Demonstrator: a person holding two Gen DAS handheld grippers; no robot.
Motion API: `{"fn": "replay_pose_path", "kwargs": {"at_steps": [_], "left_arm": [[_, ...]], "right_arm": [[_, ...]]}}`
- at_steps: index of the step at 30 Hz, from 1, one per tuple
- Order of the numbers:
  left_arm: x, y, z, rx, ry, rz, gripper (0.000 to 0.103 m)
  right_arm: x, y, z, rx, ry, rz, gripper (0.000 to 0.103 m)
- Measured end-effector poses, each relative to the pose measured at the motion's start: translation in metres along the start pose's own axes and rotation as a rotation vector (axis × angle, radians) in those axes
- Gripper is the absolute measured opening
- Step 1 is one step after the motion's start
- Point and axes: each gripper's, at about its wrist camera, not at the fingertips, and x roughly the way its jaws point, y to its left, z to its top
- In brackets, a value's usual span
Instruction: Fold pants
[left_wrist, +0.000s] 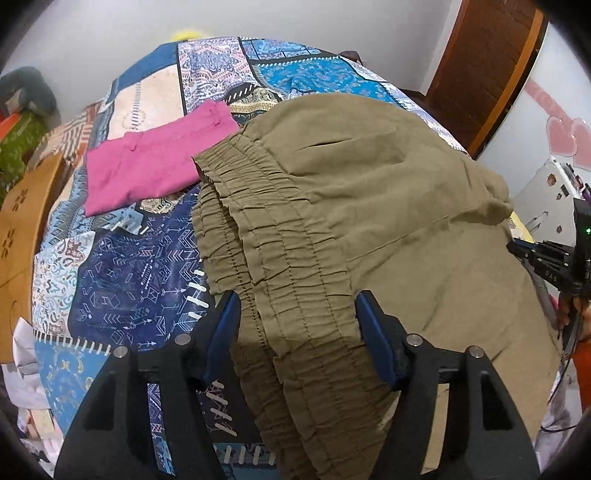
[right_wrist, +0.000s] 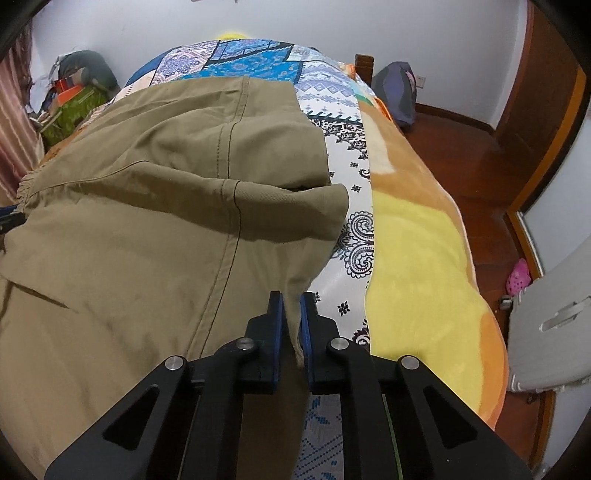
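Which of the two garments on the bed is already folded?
The pink garment, lying as a flat rectangle on the patchwork bedspread. The khaki pants are spread loose, their edge pinched by the right gripper, the left gripper open over their waistband.

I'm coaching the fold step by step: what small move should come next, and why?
Probably close the left claw on the elastic waistband. Its jaws stand wide open on either side of the gathered band, gripping nothing, while the right claw is already pinched on an edge of the khaki pants. With both ends held, the cloth could be lifted and folded evenly.
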Motion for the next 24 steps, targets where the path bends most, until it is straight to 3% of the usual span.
{"fn": "replay_pose_path", "kwargs": {"at_steps": [4, 6, 8, 9, 15, 18, 21, 23, 24], "left_arm": [[-0.012, -0.002, 0.006, 0.003, -0.008, -0.007, 0.066], [-0.020, -0.004, 0.013, 0.013, -0.038, 0.005, 0.066], [-0.024, -0.003, 0.020, 0.009, -0.057, 0.000, 0.067], [-0.024, -0.002, 0.025, 0.004, -0.065, 0.002, 0.068], [0.000, 0.008, 0.045, -0.031, -0.037, 0.012, 0.069], [0.019, 0.016, 0.046, -0.084, 0.010, -0.017, 0.069], [0.024, 0.013, 0.045, -0.065, -0.007, -0.001, 0.069], [0.023, 0.008, 0.044, -0.028, -0.035, 0.033, 0.066], [0.024, 0.007, 0.044, -0.014, -0.040, 0.052, 0.059]], "right_arm": [[-0.009, -0.002, 0.012, 0.001, 0.017, 0.017, 0.012], [-0.018, -0.004, 0.019, 0.005, -0.015, 0.025, 0.020], [-0.021, -0.006, 0.029, 0.018, -0.049, 0.037, 0.035], [-0.023, -0.008, 0.035, 0.026, -0.069, 0.043, 0.037], [-0.009, -0.012, 0.073, 0.031, -0.124, 0.032, 0.037], [0.019, -0.015, 0.089, 0.020, -0.083, 0.033, 0.038], [0.041, -0.016, 0.093, 0.018, -0.047, 0.058, 0.038], [0.048, -0.013, 0.091, 0.003, -0.039, 0.062, 0.024], [0.053, -0.010, 0.090, -0.017, -0.036, 0.043, 0.023]]}}
